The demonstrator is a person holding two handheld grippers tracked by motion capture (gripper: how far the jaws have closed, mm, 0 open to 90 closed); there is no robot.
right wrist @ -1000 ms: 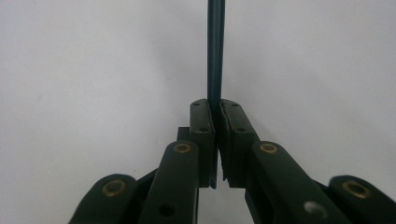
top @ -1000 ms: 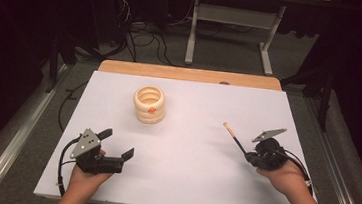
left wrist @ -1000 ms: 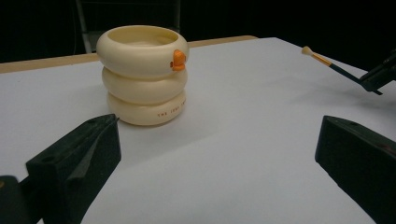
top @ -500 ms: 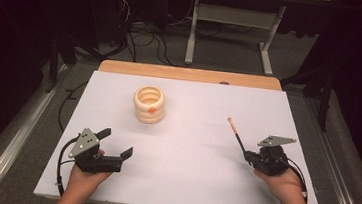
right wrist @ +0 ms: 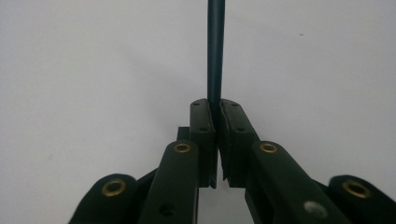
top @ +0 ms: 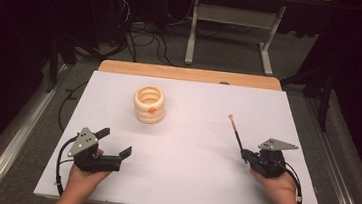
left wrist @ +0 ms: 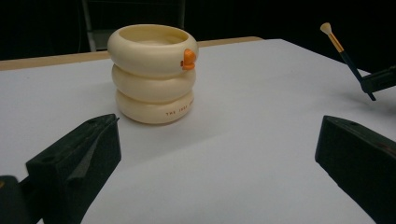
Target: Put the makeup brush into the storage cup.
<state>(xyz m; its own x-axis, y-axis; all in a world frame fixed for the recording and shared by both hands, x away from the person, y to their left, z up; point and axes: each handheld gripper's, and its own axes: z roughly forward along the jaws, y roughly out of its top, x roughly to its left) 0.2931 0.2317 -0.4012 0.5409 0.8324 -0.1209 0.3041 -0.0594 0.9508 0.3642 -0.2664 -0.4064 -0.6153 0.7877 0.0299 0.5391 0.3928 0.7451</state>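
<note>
White table (top: 181,182), wooden far edge (top: 186,74), dark room beyond.

You face a white table (top: 181,182) with a bare wooden strip (top: 186,74) along its far edge; a cream holder of three stacked rings (top: 149,104) stands upright on it, left of centre toward the far side.

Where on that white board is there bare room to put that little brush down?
The widest bare patch lies between the cream ringed cup and the brush held in the right tongs. The far right corner of the white board is also bare. It is tighter near the open left tongs.
</note>
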